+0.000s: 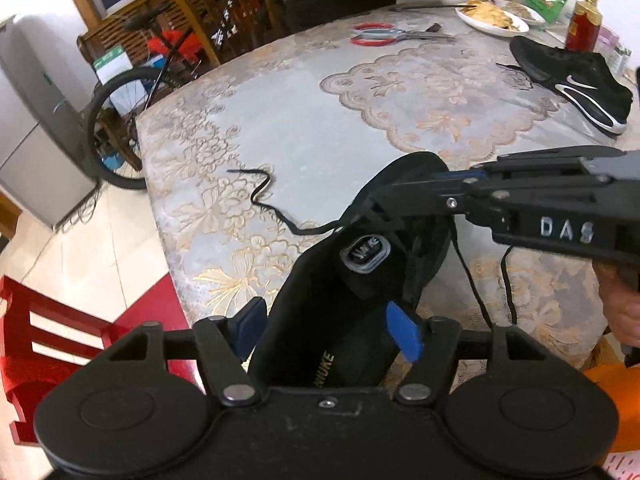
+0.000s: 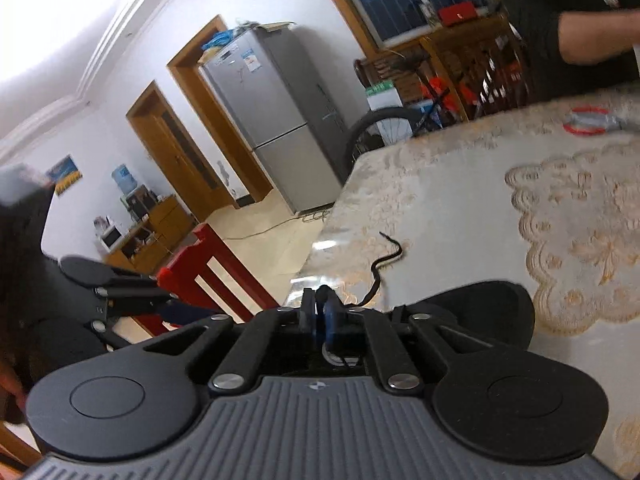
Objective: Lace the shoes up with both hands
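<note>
The left gripper (image 1: 328, 328) is clamping the soft shoe (image 1: 344, 280) at the desk (image 1: 280, 120) edge; the right gripper (image 2: 320, 320) is pinching the limp, thin lace (image 1: 260, 196) near the eyelets.

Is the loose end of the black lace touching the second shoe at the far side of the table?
Apart. In the left wrist view the lace end lies near the table's left edge, while the second shoe rests far right, bare tablecloth between them.

Bright indoor light, glare blown out on the ceiling, fisheye-bent edges, right wrist view motion-blurred.
</note>
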The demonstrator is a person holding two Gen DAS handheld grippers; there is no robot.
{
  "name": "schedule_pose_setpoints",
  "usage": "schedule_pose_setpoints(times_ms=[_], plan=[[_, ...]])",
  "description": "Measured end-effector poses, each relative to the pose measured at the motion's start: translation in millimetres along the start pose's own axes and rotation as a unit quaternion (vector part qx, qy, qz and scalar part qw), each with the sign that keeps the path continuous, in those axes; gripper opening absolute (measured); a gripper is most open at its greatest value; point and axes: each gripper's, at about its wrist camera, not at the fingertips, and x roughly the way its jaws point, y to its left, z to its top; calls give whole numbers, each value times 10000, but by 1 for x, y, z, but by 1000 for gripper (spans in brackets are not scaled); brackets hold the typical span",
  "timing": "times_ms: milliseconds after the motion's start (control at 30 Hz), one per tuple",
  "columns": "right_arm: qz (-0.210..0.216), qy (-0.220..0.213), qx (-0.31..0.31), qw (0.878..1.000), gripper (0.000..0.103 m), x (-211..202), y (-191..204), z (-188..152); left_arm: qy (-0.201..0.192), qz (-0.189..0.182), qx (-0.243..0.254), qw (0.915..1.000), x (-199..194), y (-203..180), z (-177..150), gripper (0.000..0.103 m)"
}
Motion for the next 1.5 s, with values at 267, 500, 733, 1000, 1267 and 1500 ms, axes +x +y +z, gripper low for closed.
schedule_pose_setpoints(times_ms=[267, 500, 733, 1000, 1267, 1500], plan=[[-262, -369, 553, 9974, 58, -42, -24, -3, -213, -177, 172, 9995, 2, -16, 10, 62], [-824, -272, 1521, 9845, 58, -49, -59, -29, -329, -351, 521, 9975, 10, -39, 21, 62], [-926, -379, 1771, 9791, 58, -49, -65, -31, -289, -697, 958, 9925, 19, -68, 27, 62], [449, 459, 2056, 9765, 54, -18, -75, -13, -278, -638, 876, 9937, 7, -57, 15, 62], [27, 1301, 738, 9888, 6, 21, -36, -8, -376, -744, 145, 9964, -7, -21, -3, 63], [1121, 158, 468, 9925, 4, -39, -17, -3, -613, -1212, -238, 9904, -11, 2, -6, 63]])
